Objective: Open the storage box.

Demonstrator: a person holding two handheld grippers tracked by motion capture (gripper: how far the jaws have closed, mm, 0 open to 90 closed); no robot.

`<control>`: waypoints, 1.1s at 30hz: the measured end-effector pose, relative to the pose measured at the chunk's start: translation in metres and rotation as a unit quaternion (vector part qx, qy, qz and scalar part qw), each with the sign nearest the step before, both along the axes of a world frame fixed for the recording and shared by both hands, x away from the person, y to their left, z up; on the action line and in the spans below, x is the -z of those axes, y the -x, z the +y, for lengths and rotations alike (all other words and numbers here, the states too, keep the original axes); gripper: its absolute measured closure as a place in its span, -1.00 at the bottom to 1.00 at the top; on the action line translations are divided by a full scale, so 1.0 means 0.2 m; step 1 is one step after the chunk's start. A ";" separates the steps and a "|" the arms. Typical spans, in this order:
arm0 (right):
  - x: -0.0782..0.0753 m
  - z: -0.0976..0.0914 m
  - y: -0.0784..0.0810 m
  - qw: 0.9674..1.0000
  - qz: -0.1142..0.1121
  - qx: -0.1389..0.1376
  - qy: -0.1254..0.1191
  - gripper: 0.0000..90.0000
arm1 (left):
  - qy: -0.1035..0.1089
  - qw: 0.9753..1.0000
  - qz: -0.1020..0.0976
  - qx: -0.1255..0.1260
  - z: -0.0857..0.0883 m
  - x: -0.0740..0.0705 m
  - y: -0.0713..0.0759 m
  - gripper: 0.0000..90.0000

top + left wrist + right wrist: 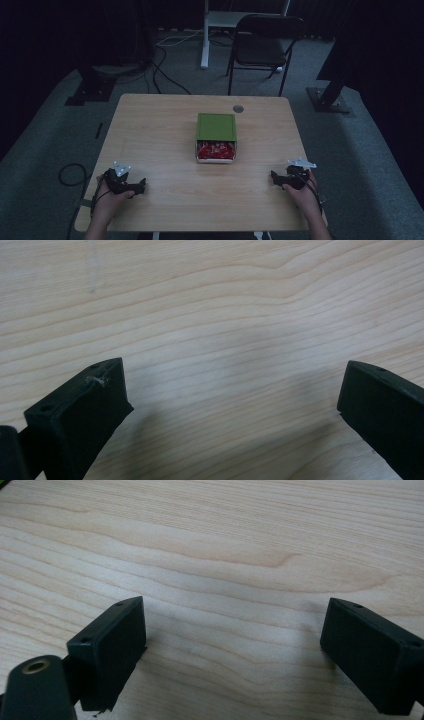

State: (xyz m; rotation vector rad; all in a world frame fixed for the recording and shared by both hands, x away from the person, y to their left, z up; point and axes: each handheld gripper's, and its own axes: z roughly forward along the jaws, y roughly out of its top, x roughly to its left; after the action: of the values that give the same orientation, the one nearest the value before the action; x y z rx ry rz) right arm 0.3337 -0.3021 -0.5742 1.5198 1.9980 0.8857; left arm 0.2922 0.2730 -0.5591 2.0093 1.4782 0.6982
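Note:
A white box [215, 159] with a green lid [216, 126] pushed partway back stands at the middle of the wooden table [160, 135]; red packets [215, 150] show in its near end. My left gripper [140, 186] rests low near the front left edge, held by a hand. In the left gripper view my left gripper [232, 390] is open over bare wood. My right gripper [274, 176] sits near the front right edge. The right gripper view has my right gripper [235, 630] open too, nothing between its jaws. Both grippers are well short of the box.
A small grey grommet [238, 108] is set into the table's far edge. Behind the table stand a dark folding chair [265, 45] and a white post [205, 35]. Cables [160, 70] run across the carpet, and dark stand bases [330, 100] flank the table.

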 end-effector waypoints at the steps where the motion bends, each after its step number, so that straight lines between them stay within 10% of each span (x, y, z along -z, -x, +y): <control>1: 0.00 0.00 0.00 1.000 0.000 0.000 0.000 -0.76 | -0.002 1.000 0.000 0.002 -0.01 0.00 0.00 -0.99; 33: 0.00 0.00 0.00 1.000 -0.001 -0.001 0.001 -0.76 | -0.022 0.994 -0.020 0.106 -0.35 -0.06 -0.06 -0.88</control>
State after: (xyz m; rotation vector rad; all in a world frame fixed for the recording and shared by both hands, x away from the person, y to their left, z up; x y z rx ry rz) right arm 0.3342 -0.3022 -0.5743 1.5166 1.9980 0.8859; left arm 0.3052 0.2022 -0.5465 2.1341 1.2149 0.6822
